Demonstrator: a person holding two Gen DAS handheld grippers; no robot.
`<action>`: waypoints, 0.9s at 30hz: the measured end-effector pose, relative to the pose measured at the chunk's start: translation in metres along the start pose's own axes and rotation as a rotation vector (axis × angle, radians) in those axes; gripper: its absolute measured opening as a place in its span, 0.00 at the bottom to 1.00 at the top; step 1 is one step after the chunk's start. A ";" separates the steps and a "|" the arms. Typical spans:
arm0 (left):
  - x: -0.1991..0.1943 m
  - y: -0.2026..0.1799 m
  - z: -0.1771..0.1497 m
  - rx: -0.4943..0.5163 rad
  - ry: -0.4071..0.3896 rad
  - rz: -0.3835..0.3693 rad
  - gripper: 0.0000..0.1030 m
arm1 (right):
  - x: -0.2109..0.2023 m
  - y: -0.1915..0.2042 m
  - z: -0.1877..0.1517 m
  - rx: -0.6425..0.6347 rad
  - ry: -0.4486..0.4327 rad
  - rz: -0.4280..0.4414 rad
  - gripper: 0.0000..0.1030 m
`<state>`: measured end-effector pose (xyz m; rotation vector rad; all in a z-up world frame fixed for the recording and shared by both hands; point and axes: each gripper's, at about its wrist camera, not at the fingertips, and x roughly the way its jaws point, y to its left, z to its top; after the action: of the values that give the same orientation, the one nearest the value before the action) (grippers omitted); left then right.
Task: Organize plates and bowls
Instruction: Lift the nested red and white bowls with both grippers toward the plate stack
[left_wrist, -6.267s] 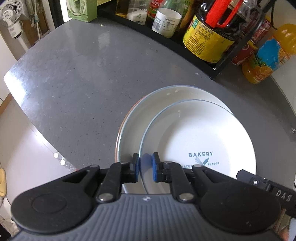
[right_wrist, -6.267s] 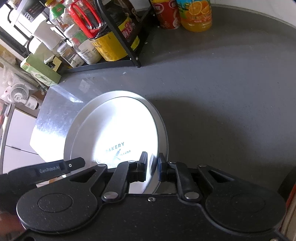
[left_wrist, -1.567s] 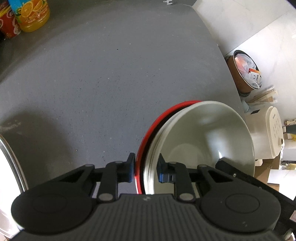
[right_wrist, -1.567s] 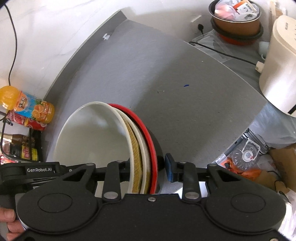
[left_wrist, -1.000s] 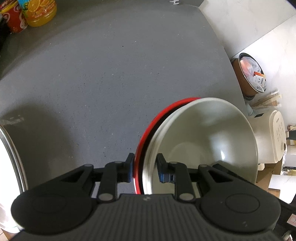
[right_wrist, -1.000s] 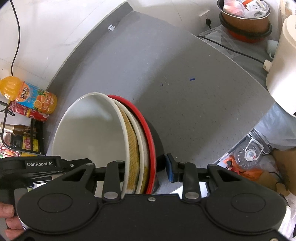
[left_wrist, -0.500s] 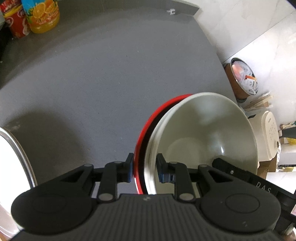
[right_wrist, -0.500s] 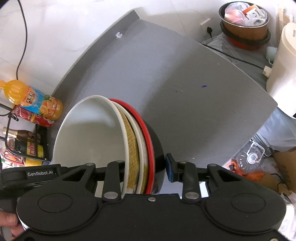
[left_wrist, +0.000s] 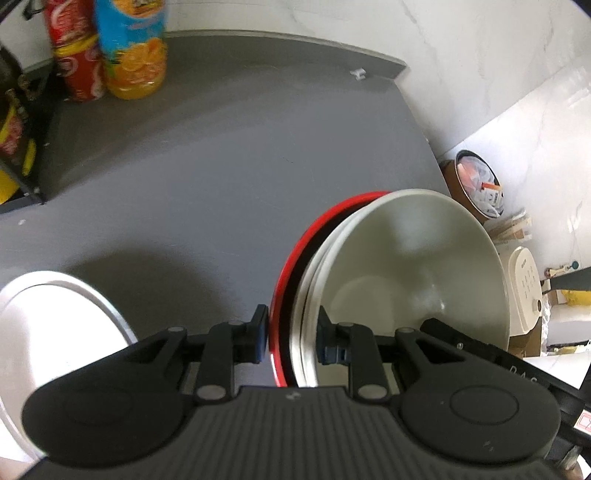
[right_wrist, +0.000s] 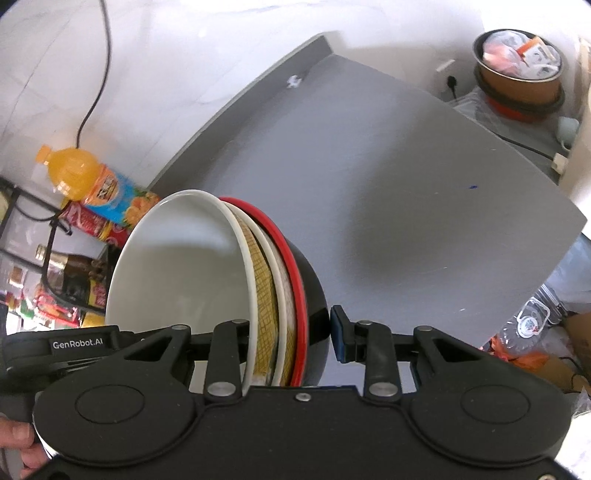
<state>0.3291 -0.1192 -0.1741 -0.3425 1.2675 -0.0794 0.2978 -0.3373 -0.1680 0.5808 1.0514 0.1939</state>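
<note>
A nested stack of bowls (left_wrist: 406, 273) hangs above the grey counter (left_wrist: 207, 177): a white bowl inside, a patterned one under it, a black bowl with a red rim outermost. My left gripper (left_wrist: 291, 334) is shut on the stack's rim from one side. In the right wrist view the same stack of bowls (right_wrist: 207, 280) fills the jaws, and my right gripper (right_wrist: 291, 332) is shut on its opposite rim, one pad on the black outer wall. The white plates (left_wrist: 55, 317) lie on the counter at the lower left of the left wrist view.
An orange juice bottle (left_wrist: 129, 48) and a red can (left_wrist: 79, 70) stand at the counter's back, beside a black rack (left_wrist: 14, 147) of bottles. Past the counter's right edge are a rice cooker (left_wrist: 524, 291) and a brown bin (left_wrist: 476, 184). A person's hand (right_wrist: 22, 439) holds the other gripper.
Both grippers have lifted the bowl stack off the counter and carried it left, toward the plates. The white plates have come further into the left wrist view.
</note>
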 end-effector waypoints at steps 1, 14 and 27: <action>-0.003 0.004 -0.001 -0.006 -0.001 0.000 0.22 | 0.001 0.004 -0.002 -0.003 0.001 0.003 0.30; -0.046 0.069 -0.017 -0.088 -0.050 0.018 0.22 | 0.011 0.068 -0.026 -0.086 0.030 0.038 0.30; -0.074 0.135 -0.040 -0.198 -0.081 0.053 0.22 | 0.031 0.127 -0.058 -0.175 0.086 0.060 0.30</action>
<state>0.2517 0.0190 -0.1559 -0.4775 1.2063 0.1049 0.2786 -0.1981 -0.1440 0.4488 1.0887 0.3627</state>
